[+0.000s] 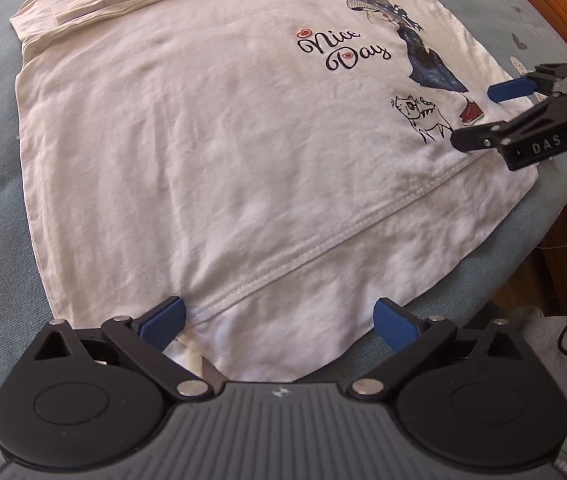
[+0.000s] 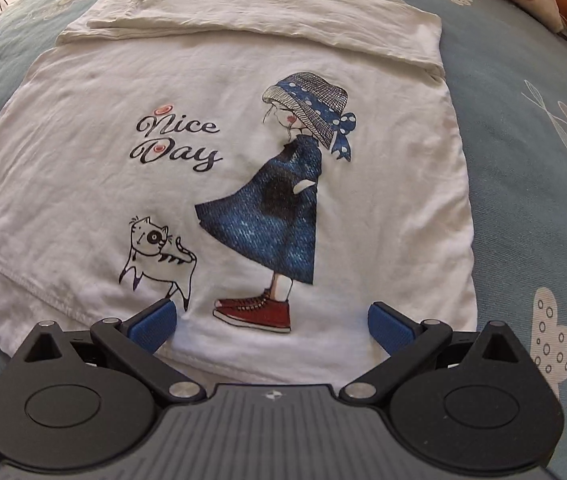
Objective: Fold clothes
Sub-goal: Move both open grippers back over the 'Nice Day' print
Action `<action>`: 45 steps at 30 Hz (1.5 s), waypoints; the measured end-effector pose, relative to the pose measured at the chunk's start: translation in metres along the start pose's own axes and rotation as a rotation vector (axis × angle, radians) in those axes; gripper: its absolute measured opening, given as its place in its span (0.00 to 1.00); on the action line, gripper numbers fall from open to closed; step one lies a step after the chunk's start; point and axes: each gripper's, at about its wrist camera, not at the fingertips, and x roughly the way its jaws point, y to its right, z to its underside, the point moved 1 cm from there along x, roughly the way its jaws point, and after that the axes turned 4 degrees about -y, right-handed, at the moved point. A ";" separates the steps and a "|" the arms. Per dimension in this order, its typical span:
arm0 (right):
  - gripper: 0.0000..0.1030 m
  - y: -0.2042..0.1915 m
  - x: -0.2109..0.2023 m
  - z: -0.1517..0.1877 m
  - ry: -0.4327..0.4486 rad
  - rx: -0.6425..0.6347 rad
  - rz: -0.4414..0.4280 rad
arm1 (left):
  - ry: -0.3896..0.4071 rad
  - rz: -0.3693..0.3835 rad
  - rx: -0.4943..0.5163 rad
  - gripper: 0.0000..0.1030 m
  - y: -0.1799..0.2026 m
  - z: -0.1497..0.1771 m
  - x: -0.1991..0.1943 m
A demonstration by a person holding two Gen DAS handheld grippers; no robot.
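White shirt [image 2: 83,200] lies flat on the blue bed cover [image 2: 523,160], print up, its sleeves folded across the far end. Left tool [image 1: 279,320] hovers at the near hem, fingers spread wide, gripping nothing. Right tool [image 2: 271,320] sits just over the printed red shoe [image 2: 255,312], spread too.

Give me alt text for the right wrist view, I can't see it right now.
A white shirt lies spread flat on a blue-grey bedspread, printed with "Nice Day", a girl in a blue dress and a cat, its sleeves folded across the far end. The right gripper sits over the near hem with its jaws wide open, holding nothing.
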 end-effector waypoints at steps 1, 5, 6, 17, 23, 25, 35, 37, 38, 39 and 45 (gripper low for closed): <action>1.00 0.001 -0.003 -0.001 -0.003 0.000 0.003 | -0.006 0.000 -0.020 0.96 -0.001 -0.001 -0.002; 1.00 -0.005 -0.015 -0.012 0.076 -0.087 0.017 | 0.057 -0.024 -0.007 0.96 0.006 -0.013 -0.021; 1.00 -0.007 -0.014 -0.016 0.092 -0.113 0.017 | 0.085 -0.028 0.018 0.96 0.010 -0.020 -0.026; 1.00 0.026 0.007 -0.009 0.052 -0.140 -0.062 | 0.311 -0.092 0.121 0.96 0.040 -0.105 0.005; 1.00 0.025 0.008 -0.009 0.061 -0.118 -0.058 | 0.335 -0.150 -0.086 0.96 -0.013 -0.137 0.014; 1.00 0.025 0.008 -0.007 0.075 -0.118 -0.054 | 0.325 -0.147 -0.162 0.96 -0.031 -0.143 0.017; 1.00 0.024 0.006 -0.007 0.073 -0.124 -0.052 | 0.263 -0.175 -0.310 0.96 -0.075 -0.122 0.002; 1.00 0.025 0.006 -0.007 0.074 -0.124 -0.051 | 0.310 -0.203 -0.304 0.96 -0.085 -0.129 -0.007; 1.00 0.025 0.007 -0.007 0.073 -0.123 -0.051 | 0.342 -0.222 -0.296 0.96 -0.090 -0.135 -0.012; 1.00 0.025 0.007 -0.007 0.072 -0.121 -0.049 | 0.369 -0.235 -0.296 0.96 -0.096 -0.141 -0.015; 1.00 0.023 0.008 -0.008 0.067 -0.111 -0.041 | 0.359 -0.151 -0.355 0.96 -0.132 -0.172 0.009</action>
